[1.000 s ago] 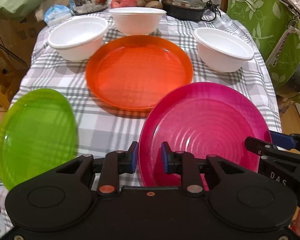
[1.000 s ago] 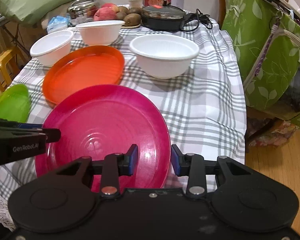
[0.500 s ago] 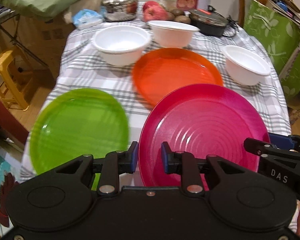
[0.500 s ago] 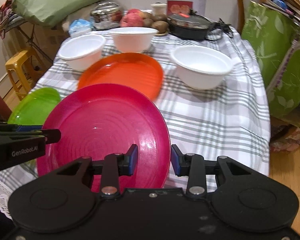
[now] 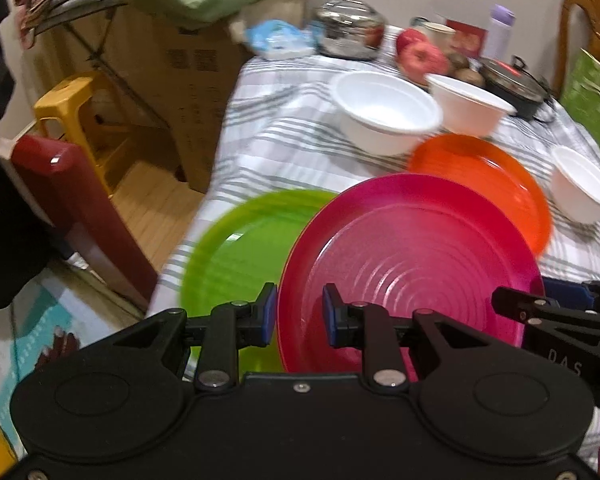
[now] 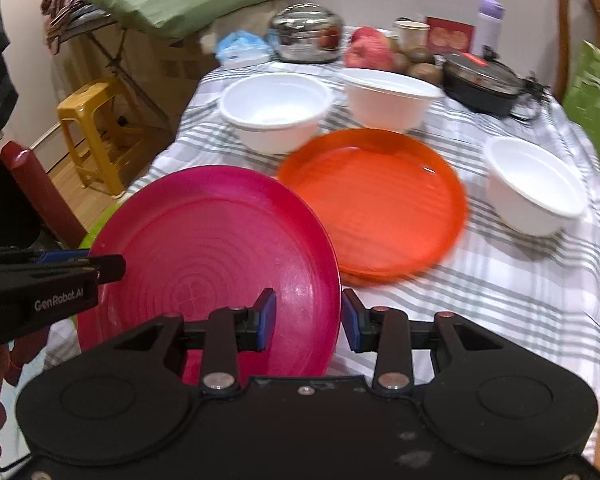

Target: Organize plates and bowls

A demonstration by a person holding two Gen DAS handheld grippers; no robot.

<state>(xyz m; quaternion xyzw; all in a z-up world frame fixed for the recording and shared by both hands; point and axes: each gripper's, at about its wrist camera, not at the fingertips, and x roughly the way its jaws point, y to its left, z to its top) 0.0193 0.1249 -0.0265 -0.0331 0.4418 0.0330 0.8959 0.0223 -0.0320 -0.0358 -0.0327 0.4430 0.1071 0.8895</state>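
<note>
Both grippers hold the pink plate (image 5: 412,268) by opposite rim edges, lifted off the table. My left gripper (image 5: 299,314) is shut on its left rim. My right gripper (image 6: 309,322) is shut on its right rim (image 6: 220,248). The pink plate hangs partly over the green plate (image 5: 240,244) at the table's near left corner. The orange plate (image 6: 376,200) lies behind it, also seen in the left wrist view (image 5: 488,180). Three white bowls stand on the cloth: one back left (image 6: 276,108), one back middle (image 6: 388,96), one at the right (image 6: 536,188).
The checked tablecloth (image 6: 500,288) covers the table. At the back stand a steel pot (image 6: 306,34), apples (image 6: 370,52), a black pan (image 6: 482,84) and a purple bottle (image 6: 488,26). A yellow stool (image 6: 86,132) and a red chair back (image 5: 72,208) stand left of the table.
Both grippers have carried the pink plate leftward, from in front of the orange plate to over the green plate. The views have swung left.
</note>
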